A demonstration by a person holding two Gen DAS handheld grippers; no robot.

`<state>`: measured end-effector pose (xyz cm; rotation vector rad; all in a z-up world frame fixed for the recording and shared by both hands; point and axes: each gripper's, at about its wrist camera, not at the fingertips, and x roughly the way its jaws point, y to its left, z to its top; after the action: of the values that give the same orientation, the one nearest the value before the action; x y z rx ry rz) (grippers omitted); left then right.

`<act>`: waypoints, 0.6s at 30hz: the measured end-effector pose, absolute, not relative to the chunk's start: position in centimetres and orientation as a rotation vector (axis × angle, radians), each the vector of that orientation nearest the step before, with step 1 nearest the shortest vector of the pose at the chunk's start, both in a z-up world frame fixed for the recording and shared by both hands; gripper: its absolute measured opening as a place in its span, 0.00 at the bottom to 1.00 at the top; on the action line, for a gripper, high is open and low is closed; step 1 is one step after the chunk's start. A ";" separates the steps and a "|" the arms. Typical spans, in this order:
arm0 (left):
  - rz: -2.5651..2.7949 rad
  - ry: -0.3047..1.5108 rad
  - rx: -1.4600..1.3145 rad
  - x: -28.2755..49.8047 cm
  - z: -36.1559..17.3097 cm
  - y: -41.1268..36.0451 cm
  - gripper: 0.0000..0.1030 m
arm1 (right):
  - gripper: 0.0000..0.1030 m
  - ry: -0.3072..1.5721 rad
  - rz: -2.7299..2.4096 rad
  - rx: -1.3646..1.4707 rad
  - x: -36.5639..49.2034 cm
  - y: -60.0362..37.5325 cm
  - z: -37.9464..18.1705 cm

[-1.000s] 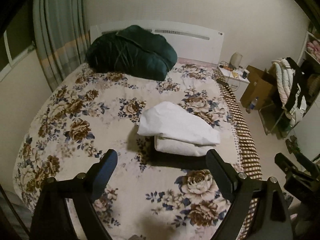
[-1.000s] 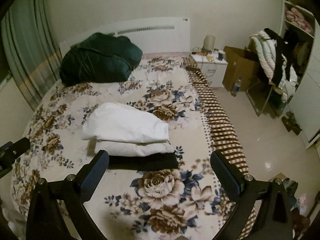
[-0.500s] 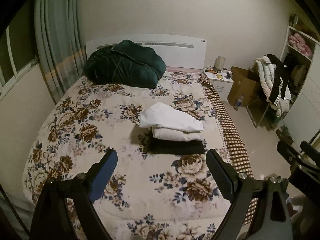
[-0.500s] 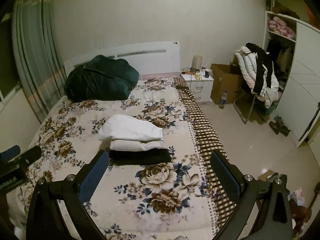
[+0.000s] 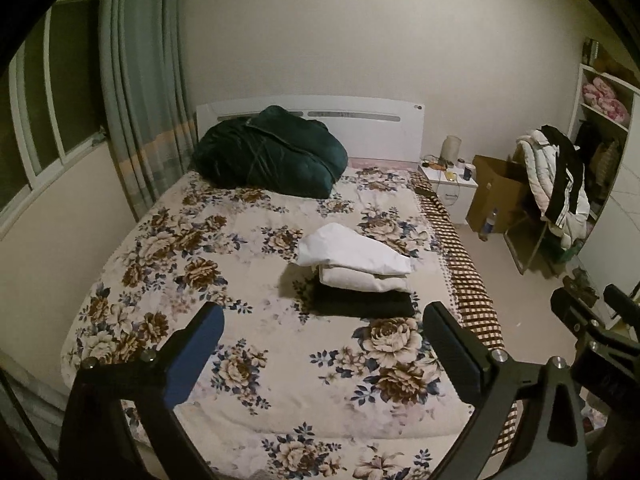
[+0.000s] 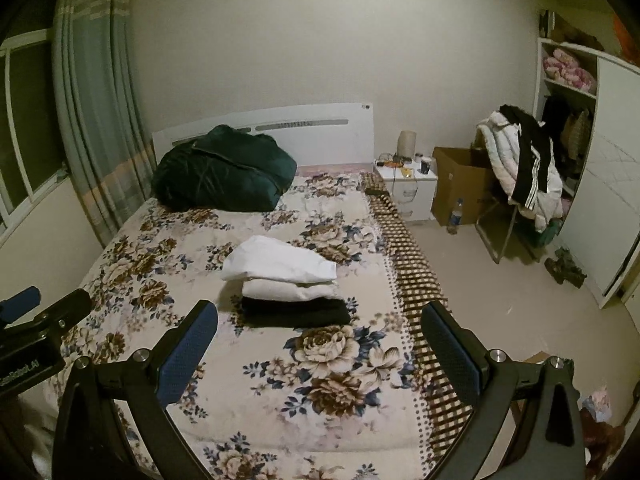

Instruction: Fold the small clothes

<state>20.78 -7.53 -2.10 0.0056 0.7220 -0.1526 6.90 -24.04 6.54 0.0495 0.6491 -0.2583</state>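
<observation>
Both the left tongs and right tongs hang spread apart and empty above the foot of the bed. Well ahead of them lies the stack of folded clothes, two white pieces on a black one. It looks soft, light and floppy; best pinched at a folded edge. A label on the left tongs' body is too blurred to read.

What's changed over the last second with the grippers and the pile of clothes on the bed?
Both grippers, left and right, have drawn back from the bed, so the clothes pile looks smaller and farther off. Nothing was grasped or released; both pairs of jaws stay wide open and empty. The pile stays folded and stacked in the same spot.
</observation>
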 end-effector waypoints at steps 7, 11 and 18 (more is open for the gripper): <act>-0.128 0.721 0.015 19.6 -2.4 -7.8 1.00 | 1.00 0.648 -0.238 0.039 7.8 -24.9 6.5; -0.123 0.712 0.021 19.3 -2.3 -8.1 1.00 | 1.00 0.653 -0.233 0.039 8.1 -25.3 6.3; -0.121 0.710 0.025 19.1 -2.3 -8.3 1.00 | 1.00 0.659 -0.228 0.038 8.4 -25.7 5.9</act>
<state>19.10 -8.32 -2.28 0.0247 0.7104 -0.1211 8.38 -25.70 5.93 0.0375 0.6586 -0.2281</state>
